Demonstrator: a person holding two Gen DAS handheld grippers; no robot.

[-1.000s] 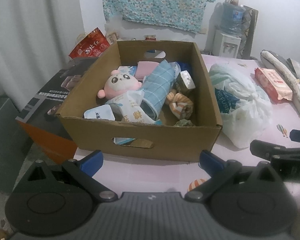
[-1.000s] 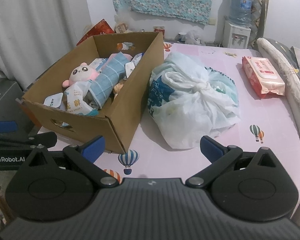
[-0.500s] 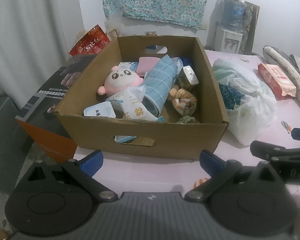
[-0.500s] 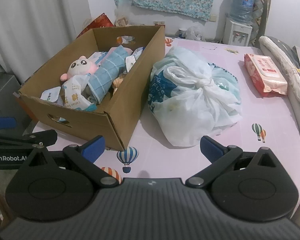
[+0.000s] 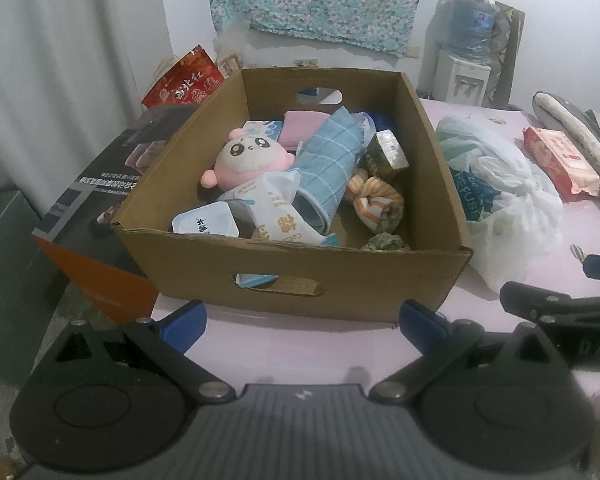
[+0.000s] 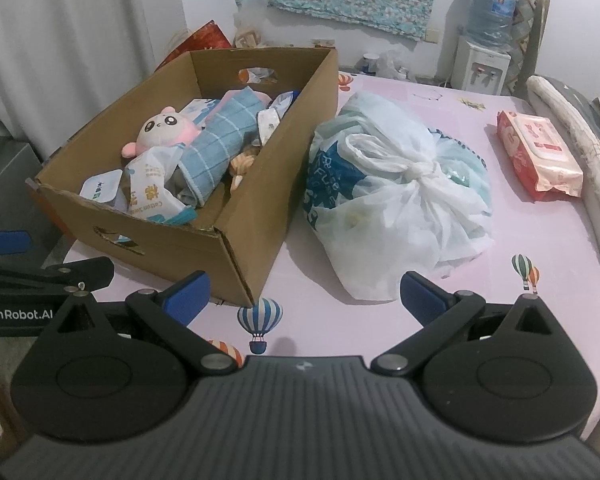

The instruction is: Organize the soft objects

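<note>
A cardboard box (image 5: 352, 280) sits on the pink bed sheet and also shows in the right wrist view (image 6: 244, 248). Inside lie a pink plush toy (image 5: 248, 160), a rolled blue checked towel (image 5: 328, 168), an orange striped knotted cloth (image 5: 376, 202), a tissue pack (image 5: 276, 216) and other soft items. A tied white plastic bag (image 6: 396, 200) lies right of the box. My left gripper (image 5: 304, 322) is open and empty in front of the box. My right gripper (image 6: 304, 296) is open and empty in front of the box corner and bag.
A pink wet-wipes pack (image 6: 540, 156) lies at the far right of the bed. A dark printed carton (image 5: 96, 200) and a red bag (image 5: 184, 84) stand left of the box. A water dispenser (image 6: 484, 52) stands by the back wall.
Both grippers have moved forward and a little higher, so the box and bag look closer. Both stay open and empty. Nothing on the bed has moved.
</note>
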